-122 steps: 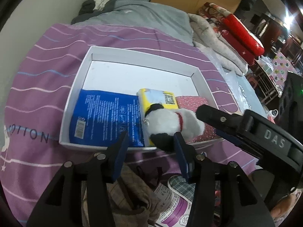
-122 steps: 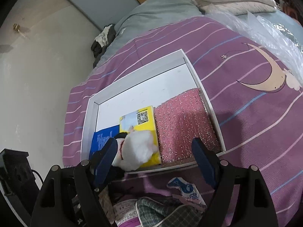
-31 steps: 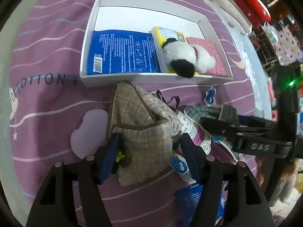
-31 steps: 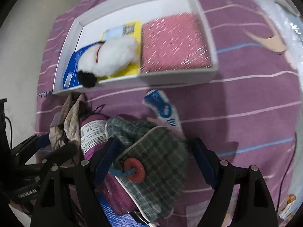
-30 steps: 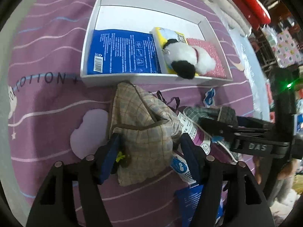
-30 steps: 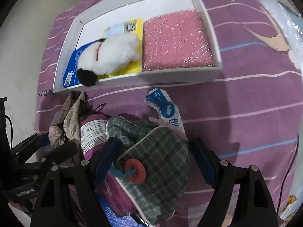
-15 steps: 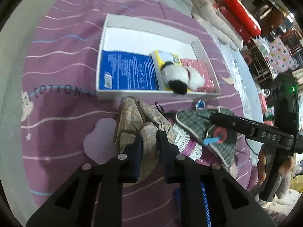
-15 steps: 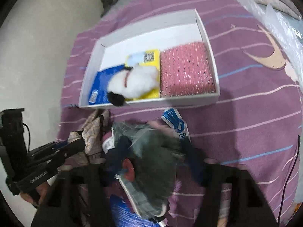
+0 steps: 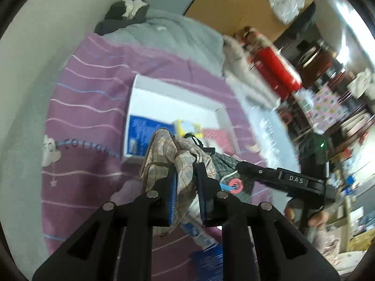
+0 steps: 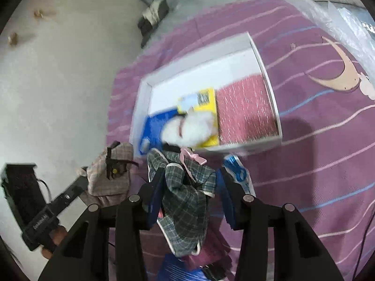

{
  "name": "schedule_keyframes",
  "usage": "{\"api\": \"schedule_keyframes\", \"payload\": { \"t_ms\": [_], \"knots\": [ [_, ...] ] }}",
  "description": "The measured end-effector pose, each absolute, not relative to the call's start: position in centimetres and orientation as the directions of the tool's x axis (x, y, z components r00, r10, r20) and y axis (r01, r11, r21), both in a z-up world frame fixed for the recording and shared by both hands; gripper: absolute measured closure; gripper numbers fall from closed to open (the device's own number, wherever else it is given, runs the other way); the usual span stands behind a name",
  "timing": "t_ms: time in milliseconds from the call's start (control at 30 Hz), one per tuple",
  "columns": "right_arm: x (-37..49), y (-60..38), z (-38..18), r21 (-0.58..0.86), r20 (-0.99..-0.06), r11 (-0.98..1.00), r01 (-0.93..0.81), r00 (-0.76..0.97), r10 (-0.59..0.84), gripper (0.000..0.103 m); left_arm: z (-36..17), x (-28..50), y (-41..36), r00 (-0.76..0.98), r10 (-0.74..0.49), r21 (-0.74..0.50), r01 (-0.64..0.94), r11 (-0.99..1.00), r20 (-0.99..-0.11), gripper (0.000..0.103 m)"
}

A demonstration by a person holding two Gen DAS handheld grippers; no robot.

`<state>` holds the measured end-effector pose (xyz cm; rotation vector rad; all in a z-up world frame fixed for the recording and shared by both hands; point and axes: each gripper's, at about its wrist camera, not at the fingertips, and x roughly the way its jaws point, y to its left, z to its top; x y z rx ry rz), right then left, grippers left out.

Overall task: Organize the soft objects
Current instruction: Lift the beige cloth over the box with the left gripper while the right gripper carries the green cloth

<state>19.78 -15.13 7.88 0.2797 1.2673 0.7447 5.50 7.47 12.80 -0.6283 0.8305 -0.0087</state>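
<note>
Left gripper point(image 9: 185, 175): clamped narrow on the beige pouch point(image 9: 164, 157), lifted clear of the bedspread point(image 9: 89, 107)
Right gripper point(image 10: 189, 187): jaws closing on the green pouch point(image 10: 187, 199), which hangs between them
Box point(image 10: 269, 86): on the bedspread beyond both pouches
Done: blue pack point(image 10: 154, 126), yellow pack point(image 10: 206, 100), pink pad point(image 10: 243, 112) and plush dog point(image 10: 194, 128) lie in the box
Left: both pouches, judged bound for the box; a blue-white tube point(image 10: 236, 173) and dark packs lie loose by the near wall
Left view only: cluttered room past the bed, a hand point(image 9: 314, 217) on the right handle
Right view only: the plush dog, which the beige pouch hides from the left camera, and the floor
</note>
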Motion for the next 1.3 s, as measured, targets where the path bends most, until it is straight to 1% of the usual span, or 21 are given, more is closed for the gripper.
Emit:
{"api": "schedule_keyframes", "payload": {
  "t_ms": [67,133,300,467,567,733,867,1000,1133,1200,1300],
  "knots": [
    [20.1,-15.7,8.3,0.623,-0.717,0.712,-0.324,0.128,0.685,0.06,12.7,5.7,7.9,0.72,-0.278,-0.578,-0.204,0.79,-0.636,0.086],
    [20.3,-16.1,8.5,0.656,-0.687,0.691,-0.303,0.141,0.713,0.06,12.7,5.9,8.4,0.751,-0.282,-0.611,-0.197,0.767,-0.597,0.086],
    [20.7,-16.0,8.1,0.704,-0.649,0.667,-0.246,0.158,0.744,0.06,12.5,6.7,9.4,0.805,-0.255,-0.646,-0.197,0.738,-0.536,0.086],
    [20.7,-15.8,7.9,0.752,-0.6,0.63,-0.194,0.194,0.776,0.06,11.8,8.7,10.0,0.83,-0.291,-0.699,-0.155,0.698,-0.476,0.086],
    [20.6,-15.9,7.9,0.77,-0.581,0.613,-0.18,0.202,0.789,0.06,11.2,10.2,10.5,0.829,-0.271,-0.696,-0.184,0.695,-0.489,0.086],
    [20.9,-16.4,7.9,0.772,-0.575,0.613,-0.17,0.228,0.786,0.06,9.9,12.2,11.7,0.832,-0.263,-0.722,-0.216,0.657,-0.488,0.086],
    [21.0,-17.0,8.1,0.77,-0.575,0.617,-0.16,0.245,0.781,0.06,9.0,13.2,11.4,0.801,-0.179,-0.648,-0.306,0.697,-0.571,0.086],
    [20.9,-17.0,8.1,0.767,-0.577,0.621,-0.163,0.249,0.778,0.06,8.0,13.6,10.9,0.778,-0.142,-0.596,-0.336,0.729,-0.612,0.086],
    [20.9,-16.9,8.1,0.765,-0.579,0.623,-0.161,0.25,0.776,0.06,7.3,13.5,10.9,0.735,-0.056,-0.516,-0.416,0.749,-0.675,0.086],
    [20.9,-16.9,8.1,0.762,-0.582,0.627,-0.16,0.255,0.772,0.06,7.0,13.4,11.2,0.719,-0.021,-0.487,-0.448,0.75,-0.694,0.085],
    [20.7,-16.8,8.2,0.765,-0.578,0.624,-0.161,0.256,0.774,0.06,6.8,13.1,11.3,0.717,-0.023,-0.489,-0.452,0.746,-0.696,0.085]
  ]
}}
